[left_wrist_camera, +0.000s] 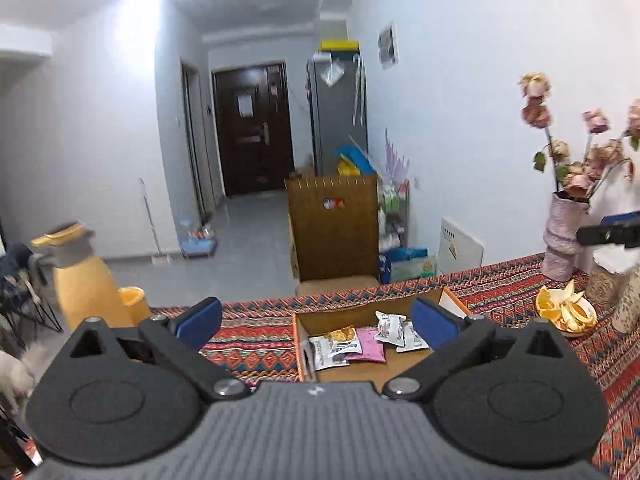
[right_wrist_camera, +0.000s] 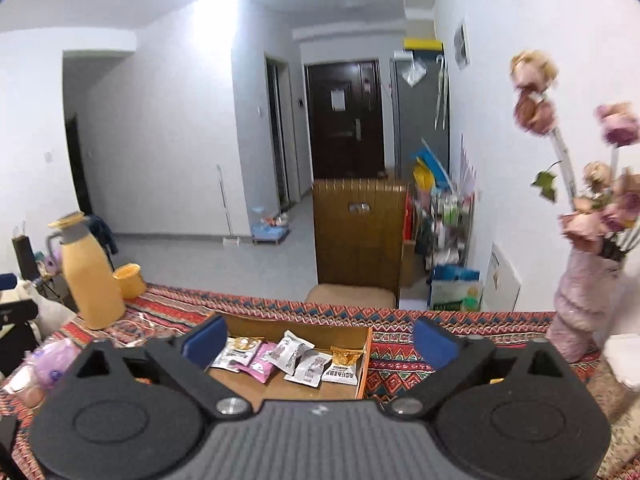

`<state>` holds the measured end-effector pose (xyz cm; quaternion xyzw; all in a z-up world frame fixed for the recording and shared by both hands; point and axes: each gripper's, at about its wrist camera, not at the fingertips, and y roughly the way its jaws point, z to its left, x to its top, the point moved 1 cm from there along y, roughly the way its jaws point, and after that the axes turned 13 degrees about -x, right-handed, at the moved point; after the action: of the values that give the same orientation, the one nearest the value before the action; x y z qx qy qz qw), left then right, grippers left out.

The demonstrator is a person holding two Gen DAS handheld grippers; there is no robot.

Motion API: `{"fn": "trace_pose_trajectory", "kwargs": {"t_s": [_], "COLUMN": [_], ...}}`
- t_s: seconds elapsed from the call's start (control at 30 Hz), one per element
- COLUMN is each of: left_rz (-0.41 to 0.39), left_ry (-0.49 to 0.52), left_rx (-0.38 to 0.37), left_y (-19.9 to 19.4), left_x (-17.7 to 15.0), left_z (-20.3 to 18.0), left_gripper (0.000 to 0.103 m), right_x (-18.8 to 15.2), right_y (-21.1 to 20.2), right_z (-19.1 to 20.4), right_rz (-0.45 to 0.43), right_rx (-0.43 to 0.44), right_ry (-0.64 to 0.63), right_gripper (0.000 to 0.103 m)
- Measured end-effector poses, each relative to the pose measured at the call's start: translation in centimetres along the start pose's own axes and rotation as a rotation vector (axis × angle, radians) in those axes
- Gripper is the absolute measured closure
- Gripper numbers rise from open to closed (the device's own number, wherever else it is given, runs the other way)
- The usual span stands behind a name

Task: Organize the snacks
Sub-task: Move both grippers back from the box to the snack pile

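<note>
Snack packets [right_wrist_camera: 294, 356]: five in cardboard box [right_wrist_camera: 362, 364] (one pink [right_wrist_camera: 262, 362])

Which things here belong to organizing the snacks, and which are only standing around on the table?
For the job:
- cardboard box
- snack packets lying inside it
- left hand-held gripper and right hand-held gripper, both open and empty

Only lying about:
- yellow jug
- yellow cup
- pink vase with dried roses
- plate of orange peels
- patterned tablecloth
</note>
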<state>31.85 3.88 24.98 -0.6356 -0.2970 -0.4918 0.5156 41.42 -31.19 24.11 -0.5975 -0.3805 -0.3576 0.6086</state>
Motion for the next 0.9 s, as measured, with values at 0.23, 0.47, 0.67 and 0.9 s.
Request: {"fn": "trace_pose_trajectory", "kwargs": {"t_s": [0.23, 0.47, 0.67, 0.9], "left_rz": [-0.097, -0.207, -0.231, -0.182], "left_ry": [0.017, 0.006, -0.007, -0.002], "left_rx": [-0.002, 0.023, 0.088, 0.106], "left_y": [-10.0, -17.6, -21.7, -22.1], "left_x": [-5.9, -12.4, -19.8, -25.1], "left_z": [-3.6, -6.3, -7.4, -8.2], "left_gripper": [0.000, 0.000, 0.000, 0.000], "right_x": [-5.5, -14.2, -21.3, -27.9], "right_y": [-9.0, -17.0, -21.6, -23.0], "right_z": [-1.9, -1.7, 0.5, 3.9], "right_rz": [-0.066, -0.176, -0.239, -0.225], "right_rx": [0.058, 0.066, 0.076, 0.080], "right_ry": [0.032, -0.005, -0.080, -0.144], "right_gripper": [0.000, 0.000, 0.000, 0.000]}}
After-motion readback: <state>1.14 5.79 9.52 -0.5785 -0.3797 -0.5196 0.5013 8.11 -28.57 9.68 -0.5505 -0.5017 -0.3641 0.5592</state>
